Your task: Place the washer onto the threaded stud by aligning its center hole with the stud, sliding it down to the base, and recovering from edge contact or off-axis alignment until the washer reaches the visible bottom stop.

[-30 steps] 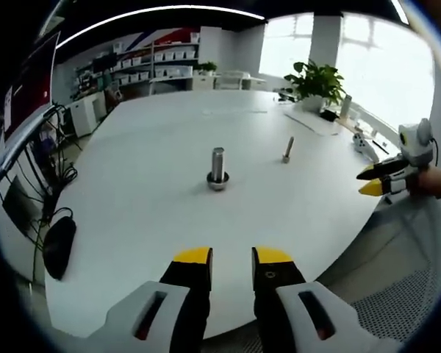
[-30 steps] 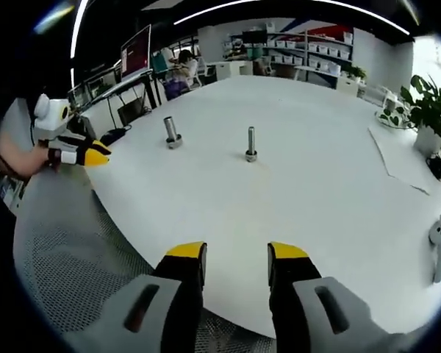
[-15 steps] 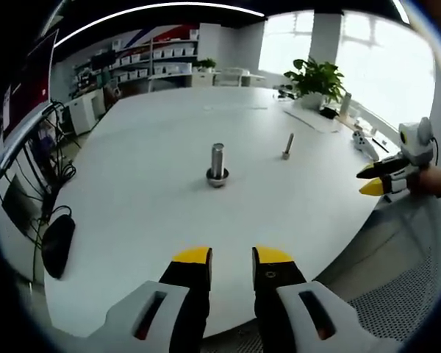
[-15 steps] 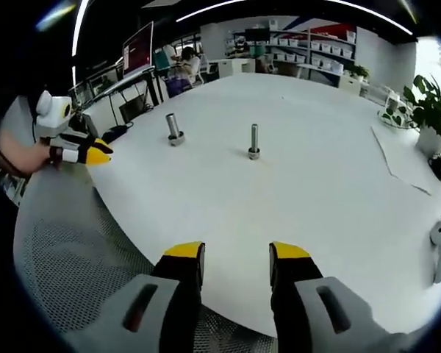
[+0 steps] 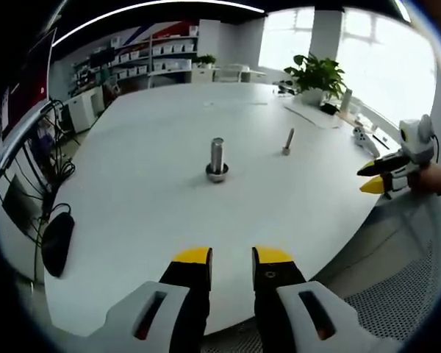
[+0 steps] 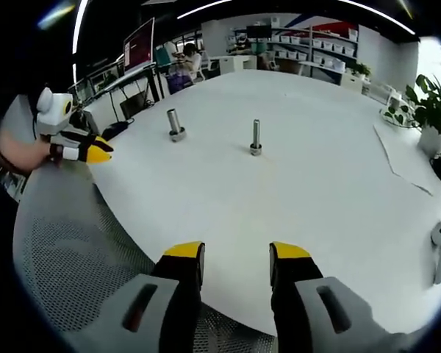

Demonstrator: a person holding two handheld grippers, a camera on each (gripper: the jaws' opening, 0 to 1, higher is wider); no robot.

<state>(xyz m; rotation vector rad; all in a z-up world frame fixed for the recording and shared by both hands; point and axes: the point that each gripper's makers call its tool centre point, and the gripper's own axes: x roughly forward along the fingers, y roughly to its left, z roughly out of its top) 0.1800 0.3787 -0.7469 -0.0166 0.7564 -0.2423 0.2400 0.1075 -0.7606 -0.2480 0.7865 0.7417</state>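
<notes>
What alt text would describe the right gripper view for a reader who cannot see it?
Two metal studs, a thicker stud and a thinner stud, stand upright and apart on a white table. The right gripper waits at the near edge, jaws open and empty; the left gripper is at the left.

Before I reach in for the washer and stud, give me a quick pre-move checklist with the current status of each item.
1. Left gripper open and holding nothing: ok.
2. Right gripper open and holding nothing: ok.
3. Thick stud upright on the table, with a ring around its base: ok.
4. Thin stud upright, standing apart from the thick one: ok.
5. Loose washer located for pickup: cannot tell; the rings at the stud bases are too small to read as washers or flanges.
6. Both grippers back at the table edge, apart from the studs: ok.
</notes>
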